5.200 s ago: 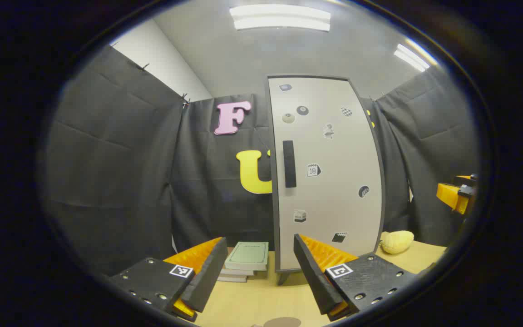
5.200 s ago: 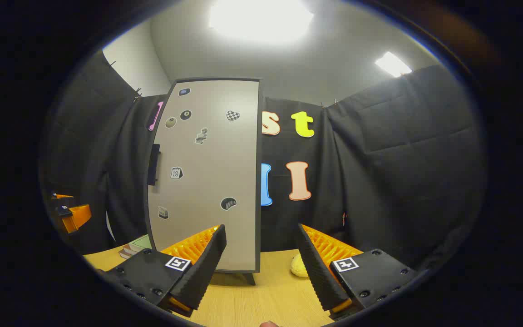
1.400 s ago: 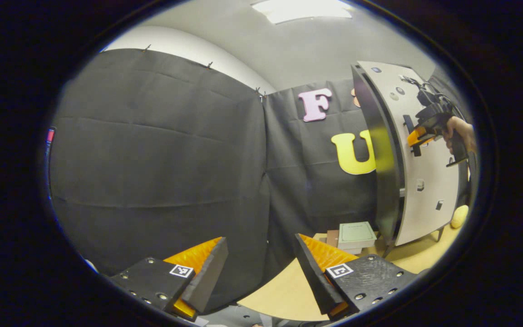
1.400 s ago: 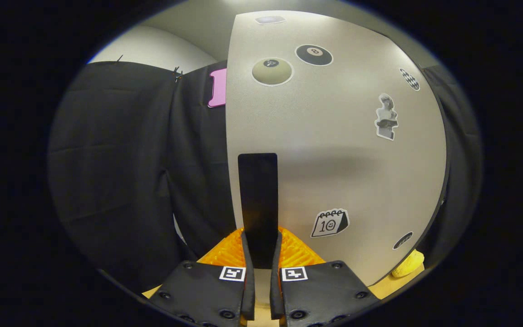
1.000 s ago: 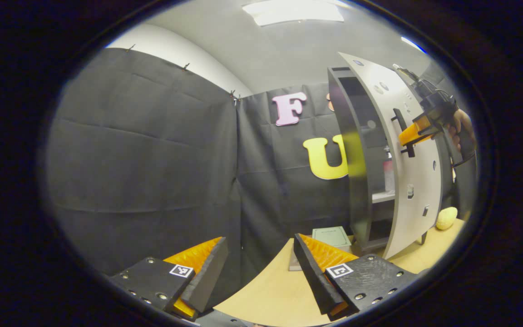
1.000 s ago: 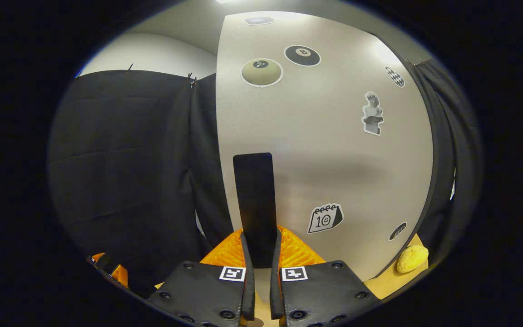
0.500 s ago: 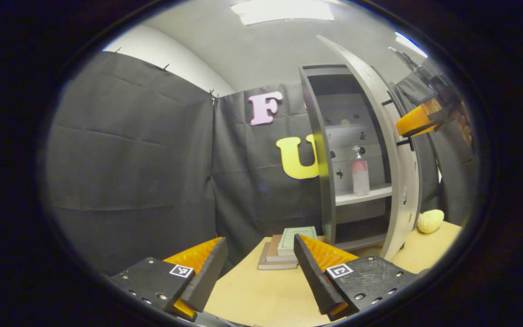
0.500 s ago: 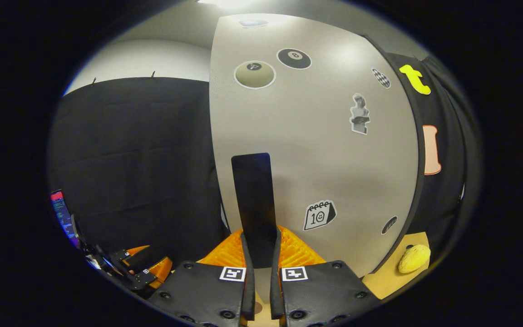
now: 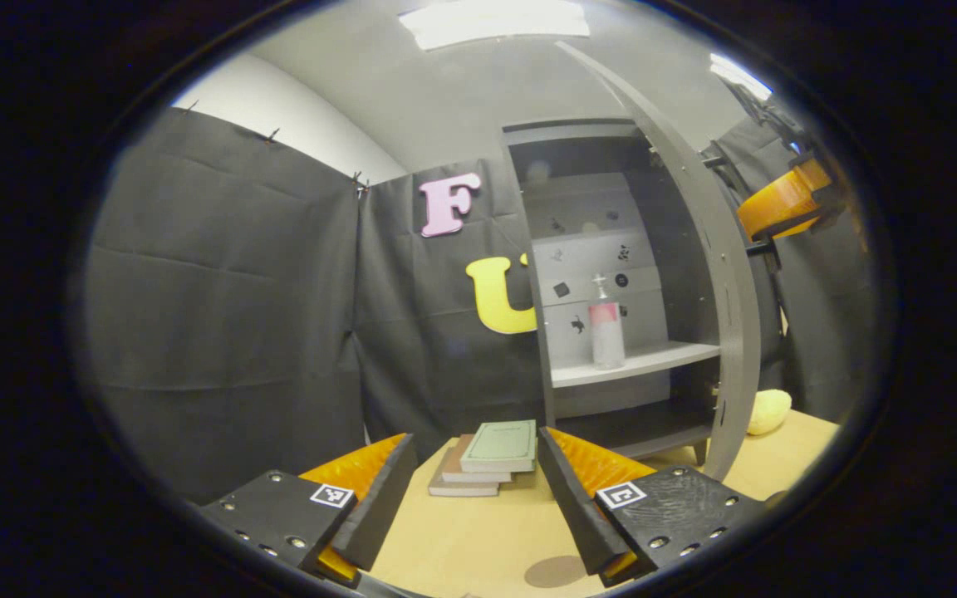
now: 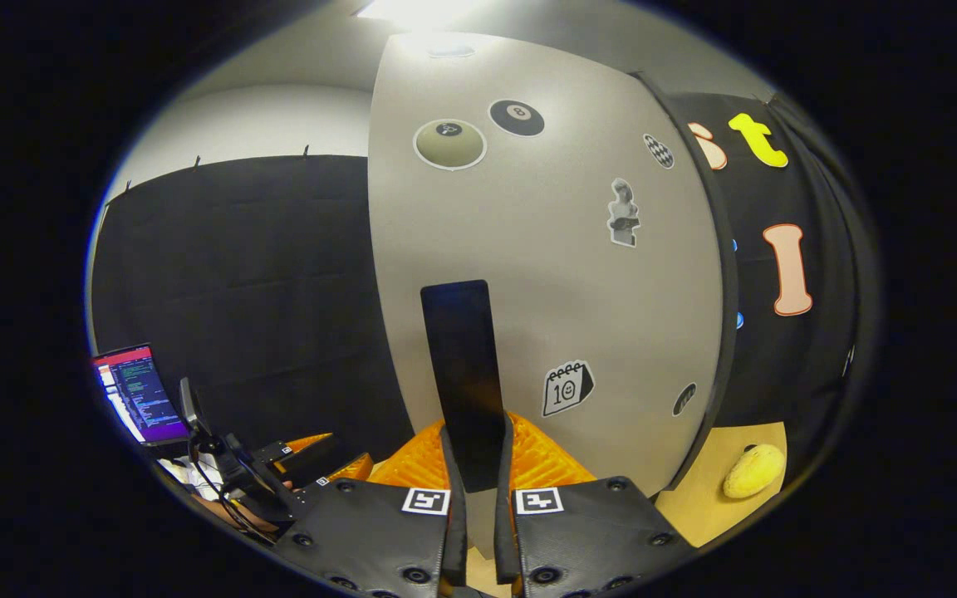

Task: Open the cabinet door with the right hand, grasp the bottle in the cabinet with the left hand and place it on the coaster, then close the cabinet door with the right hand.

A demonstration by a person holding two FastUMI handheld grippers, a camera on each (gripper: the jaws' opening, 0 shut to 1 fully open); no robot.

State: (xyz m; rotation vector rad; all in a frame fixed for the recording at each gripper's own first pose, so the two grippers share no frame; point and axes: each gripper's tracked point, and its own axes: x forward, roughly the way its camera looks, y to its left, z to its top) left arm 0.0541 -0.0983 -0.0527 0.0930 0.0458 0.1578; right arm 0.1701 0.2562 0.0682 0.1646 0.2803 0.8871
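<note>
Two fingers of the left hand-held gripper (image 9: 472, 507) stand wide apart over the near worktop (image 9: 478, 540), holding nothing, with a round brown coaster (image 9: 556, 571) just ahead between them. Beyond lies a stack of books (image 9: 488, 457). The right hand-held gripper (image 10: 474, 531) is clamped narrow on the black handle (image 10: 460, 374) of the cabinet door (image 10: 553, 266), which stands swung open. Farther in, the bottle (image 9: 607, 325) stands upright on the cabinet's white shelf (image 9: 636, 364). A yellow lump (image 10: 753, 470) rests on the worktop at far right.
</note>
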